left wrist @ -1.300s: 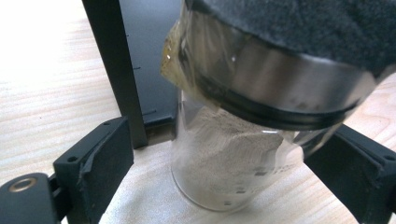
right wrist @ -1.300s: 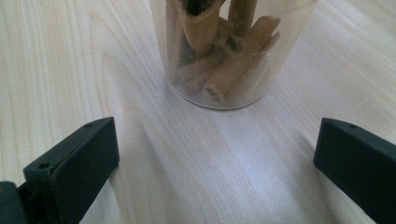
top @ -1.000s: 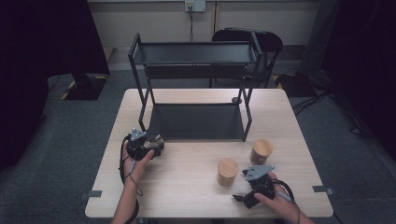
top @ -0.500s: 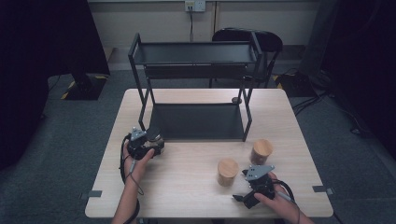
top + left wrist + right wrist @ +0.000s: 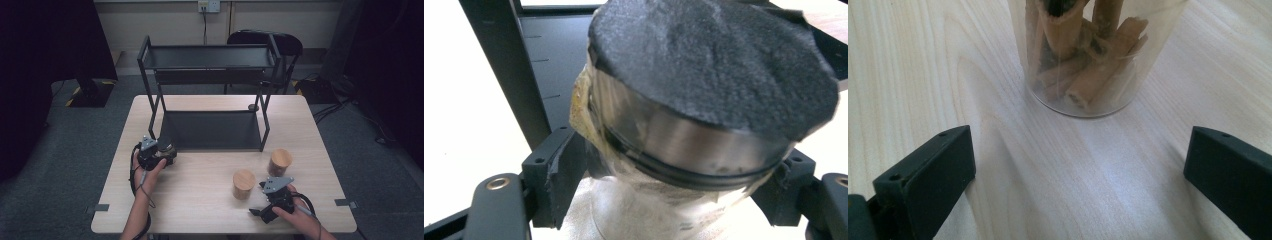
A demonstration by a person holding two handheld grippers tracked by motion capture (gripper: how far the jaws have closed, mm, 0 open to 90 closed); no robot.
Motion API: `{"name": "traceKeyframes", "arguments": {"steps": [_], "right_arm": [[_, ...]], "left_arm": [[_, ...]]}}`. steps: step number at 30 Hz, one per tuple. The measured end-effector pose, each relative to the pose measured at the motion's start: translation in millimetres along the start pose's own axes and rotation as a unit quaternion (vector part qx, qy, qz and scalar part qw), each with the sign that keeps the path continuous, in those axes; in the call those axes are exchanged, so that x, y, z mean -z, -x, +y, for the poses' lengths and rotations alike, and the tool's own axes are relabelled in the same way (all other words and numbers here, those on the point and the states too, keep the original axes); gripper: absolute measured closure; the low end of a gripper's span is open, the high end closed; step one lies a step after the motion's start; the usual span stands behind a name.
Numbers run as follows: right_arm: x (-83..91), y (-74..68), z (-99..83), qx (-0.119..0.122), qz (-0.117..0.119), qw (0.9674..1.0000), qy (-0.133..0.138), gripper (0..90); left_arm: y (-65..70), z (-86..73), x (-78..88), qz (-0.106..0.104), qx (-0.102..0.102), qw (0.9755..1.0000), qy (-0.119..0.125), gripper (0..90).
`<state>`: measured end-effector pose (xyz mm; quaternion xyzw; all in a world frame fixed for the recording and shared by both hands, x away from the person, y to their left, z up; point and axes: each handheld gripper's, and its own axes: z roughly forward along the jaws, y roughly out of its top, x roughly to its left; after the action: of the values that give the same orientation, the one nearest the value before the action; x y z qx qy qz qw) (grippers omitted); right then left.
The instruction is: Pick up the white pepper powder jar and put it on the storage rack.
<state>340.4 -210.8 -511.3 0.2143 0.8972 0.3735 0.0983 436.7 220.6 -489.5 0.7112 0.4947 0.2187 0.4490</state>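
A glass jar (image 5: 664,210) with a black lid (image 5: 714,60) and a metal band stands at the table's left, in front of the rack's front left leg. My left gripper (image 5: 679,165) has just been closing on it, and its pads (image 5: 561,172) now press on the glass below the band. From above, the left gripper (image 5: 159,156) and the jar (image 5: 169,151) sit together. My right gripper (image 5: 1080,145) stands open on the table with nothing between its jaws. A clear jar of cinnamon sticks (image 5: 1088,65) stands just ahead of it. The right gripper (image 5: 260,200) rests near the table's front right.
A black two-shelf metal rack (image 5: 210,55) stands at the back of the wooden table (image 5: 200,210). Two wooden-lidded jars (image 5: 244,182) (image 5: 279,161) stand right of centre. A dark chair (image 5: 280,42) is behind the table.
The left gripper's jaws have drawn in around the jar. Neither hand has shifted, and both wooden-lidded jars stay where they were.
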Motion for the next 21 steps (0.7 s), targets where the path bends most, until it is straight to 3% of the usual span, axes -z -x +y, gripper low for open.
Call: {"name": "traceKeyframes", "arguments": {"steps": [9,21], "right_arm": [[0.0,-0.1,0.0,0.000,0.000,1.0000,0.000,0.0],[0.2,-0.2,-0.2,-0.001,-0.001,1.0000,0.000,0.0]], "left_arm": [[-0.2,-0.2,-0.4,-0.005,-0.007,1.0000,0.002,26.9],[3.5,1.3,0.4,0.008,-0.023,0.9997,-0.001,28.7]]}}
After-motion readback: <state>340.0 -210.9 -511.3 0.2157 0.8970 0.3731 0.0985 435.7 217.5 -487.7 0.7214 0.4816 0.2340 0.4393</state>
